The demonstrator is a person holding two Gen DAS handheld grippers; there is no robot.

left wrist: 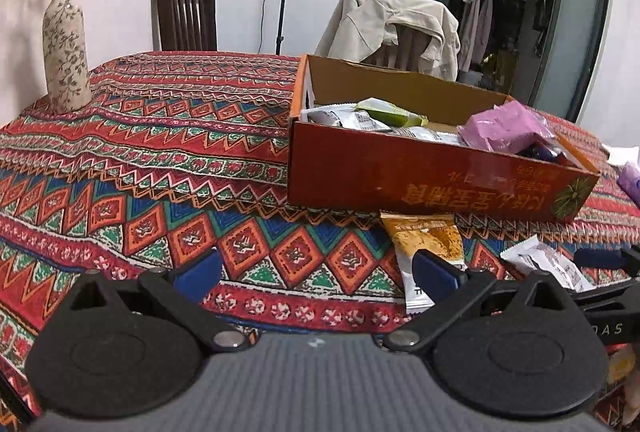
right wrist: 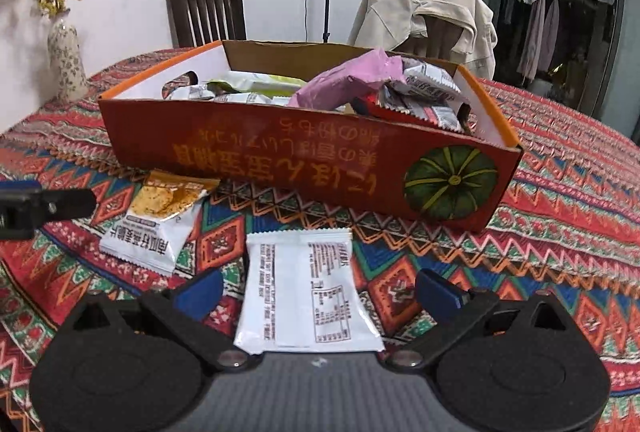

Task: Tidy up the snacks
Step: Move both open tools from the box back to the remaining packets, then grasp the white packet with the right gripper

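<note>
Left wrist view first: the left gripper [left wrist: 316, 272] is spread wide with nothing between its blue pads, hovering low over the patterned tablecloth [left wrist: 140, 159]. The red cardboard box [left wrist: 420, 179] sits at about 1 o'clock, already holding a pile of packets, with a pink packet [left wrist: 504, 125] poking up on its right side. An orange-and-white snack packet [left wrist: 428, 256] lies at about 2 o'clock, its top edge tucked just against the box's front wall and its lower part right beside the right-hand pad. Off at 3 o'clock there's a white packet [left wrist: 548, 266], with a bit of the other gripper next to it.

Right wrist view: the right gripper [right wrist: 318, 292] is also wide open and empty, but that white packet lies flat on the cloth right between the fingers, printed back facing up. The box is dead ahead at 12 o'clock, the orange-and-white one at 10 o'clock.

So I'd say we're mid-sort: most snacks are boxed and two I can see are loose. The next move looks like the right side's job: drop down, close on the white packet, and lift it over the front wall. It's thin and flat, so getting a pad under an edge could be fiddly.
</note>
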